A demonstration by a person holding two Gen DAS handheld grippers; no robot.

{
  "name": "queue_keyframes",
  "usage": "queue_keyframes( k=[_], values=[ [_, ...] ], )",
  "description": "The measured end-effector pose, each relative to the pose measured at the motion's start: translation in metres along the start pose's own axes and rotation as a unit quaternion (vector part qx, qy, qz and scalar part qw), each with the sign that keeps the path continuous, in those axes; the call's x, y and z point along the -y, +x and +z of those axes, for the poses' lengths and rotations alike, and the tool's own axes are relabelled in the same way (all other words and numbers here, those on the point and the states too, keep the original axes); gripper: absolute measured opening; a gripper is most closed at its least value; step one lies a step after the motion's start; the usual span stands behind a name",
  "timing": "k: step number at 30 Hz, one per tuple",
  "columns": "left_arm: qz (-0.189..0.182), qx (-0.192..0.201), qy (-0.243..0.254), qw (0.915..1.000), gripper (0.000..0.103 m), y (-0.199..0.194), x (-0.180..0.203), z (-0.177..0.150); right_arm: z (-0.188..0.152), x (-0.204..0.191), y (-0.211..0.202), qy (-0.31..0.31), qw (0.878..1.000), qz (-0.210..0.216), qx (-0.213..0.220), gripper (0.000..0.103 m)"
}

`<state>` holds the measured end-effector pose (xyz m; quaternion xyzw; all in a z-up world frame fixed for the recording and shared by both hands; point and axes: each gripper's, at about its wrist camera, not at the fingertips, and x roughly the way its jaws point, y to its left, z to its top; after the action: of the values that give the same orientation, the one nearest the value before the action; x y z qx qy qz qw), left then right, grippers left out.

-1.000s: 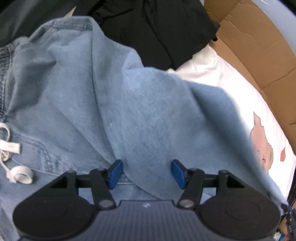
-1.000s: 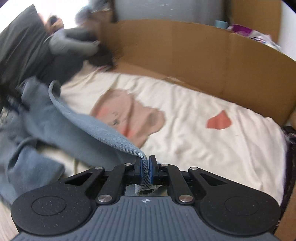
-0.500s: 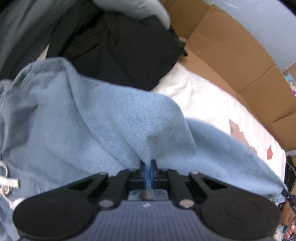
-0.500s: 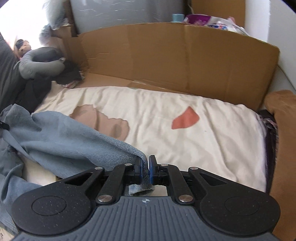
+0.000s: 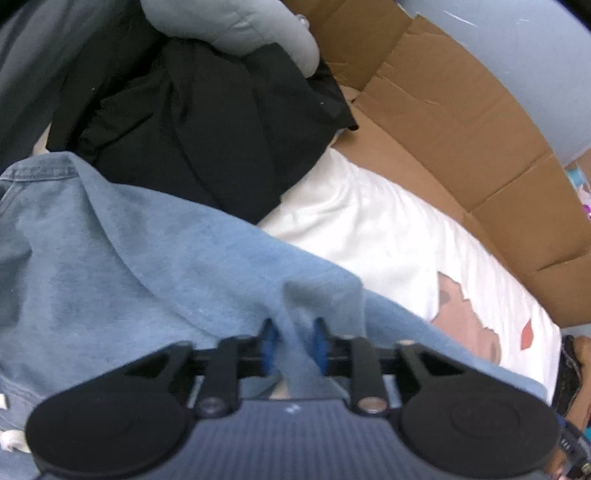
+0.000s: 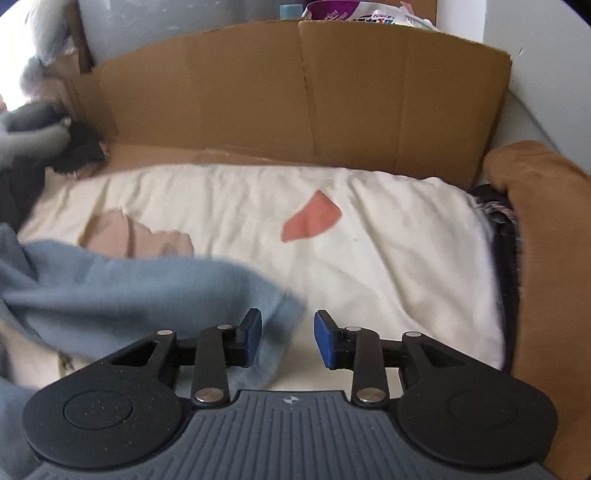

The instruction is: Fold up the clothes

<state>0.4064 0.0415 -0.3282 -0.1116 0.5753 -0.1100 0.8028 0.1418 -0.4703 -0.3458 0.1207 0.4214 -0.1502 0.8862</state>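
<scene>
Light-blue denim garment (image 5: 155, 266) spread over a cream sheet printed with a pinkish-brown animal figure and a red patch (image 6: 388, 236), filling the near and left part of the left wrist view. Left gripper (image 5: 293, 345) angled steeply down over it, blue-padded jaws just opened from a pinch to a narrow gap, a raised ridge of the denim standing between the pads; contact with the pads too blurred to tell, so cloth seemingly loose rather than clamped. Right gripper (image 6: 287, 338), seen from the right wrist, likewise just opened, jaws apart by a moderate gap; blurred edge of the same denim (image 6: 147, 291) lying across the left pad and reaching a little into the gap, the right pad clear of it, only sheet beneath. Beyond the denim in the left view, a heap of black fabric (image 5: 207, 122) with a grey padded piece (image 5: 236, 26) on top. Brown corrugated cardboard wall (image 6: 303, 92) upright along the sheet's far edge. Tan cushion (image 6: 546, 258) at the right side.
</scene>
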Motion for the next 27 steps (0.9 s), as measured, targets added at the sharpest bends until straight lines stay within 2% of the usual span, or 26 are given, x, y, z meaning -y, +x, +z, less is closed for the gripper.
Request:
queue_keyframes(
  k=[1, 5, 7, 14, 18, 19, 21, 22, 27],
  values=[
    [0.002, 0.003, 0.001, 1.0000, 0.044, -0.002, 0.000, -0.001, -0.003, 0.001, -0.004, 0.001, 1.000, 0.005, 0.000, 0.038],
    [0.007, 0.012, -0.014, 0.9998, 0.047, -0.009, -0.005, -0.004, -0.021, -0.004, -0.022, -0.003, 0.999, 0.044, 0.002, 0.038],
    [0.017, 0.014, -0.018, 0.9996, 0.053, -0.009, -0.007, -0.005, -0.033, -0.013, -0.029, -0.019, 0.998, 0.062, -0.001, 0.038],
    [0.042, -0.003, -0.024, 0.9988, 0.055, -0.025, -0.018, -0.011, -0.058, -0.041, -0.034, -0.055, 0.993, 0.101, -0.019, 0.039],
    [0.063, 0.005, -0.031, 0.9975, 0.059, -0.037, -0.029, -0.019, -0.068, -0.062, -0.034, -0.099, 0.987, 0.120, -0.025, 0.046],
    [0.065, 0.008, -0.043, 0.9970, 0.059, -0.037, -0.033, -0.021, -0.070, -0.067, -0.033, -0.112, 0.985, 0.124, -0.027, 0.048],
    [0.057, 0.006, -0.072, 0.9957, 0.059, -0.033, -0.041, -0.024, -0.076, -0.077, -0.029, -0.138, 0.982, 0.128, -0.034, 0.059],
    [0.052, 0.003, -0.087, 0.9948, 0.059, -0.030, -0.045, -0.026, -0.078, -0.082, -0.027, -0.150, 0.980, 0.126, -0.036, 0.060],
    [0.051, -0.002, -0.087, 0.9949, 0.060, -0.023, -0.046, -0.029, -0.093, -0.097, -0.021, -0.214, 0.970, 0.111, -0.023, 0.060]
  ],
)
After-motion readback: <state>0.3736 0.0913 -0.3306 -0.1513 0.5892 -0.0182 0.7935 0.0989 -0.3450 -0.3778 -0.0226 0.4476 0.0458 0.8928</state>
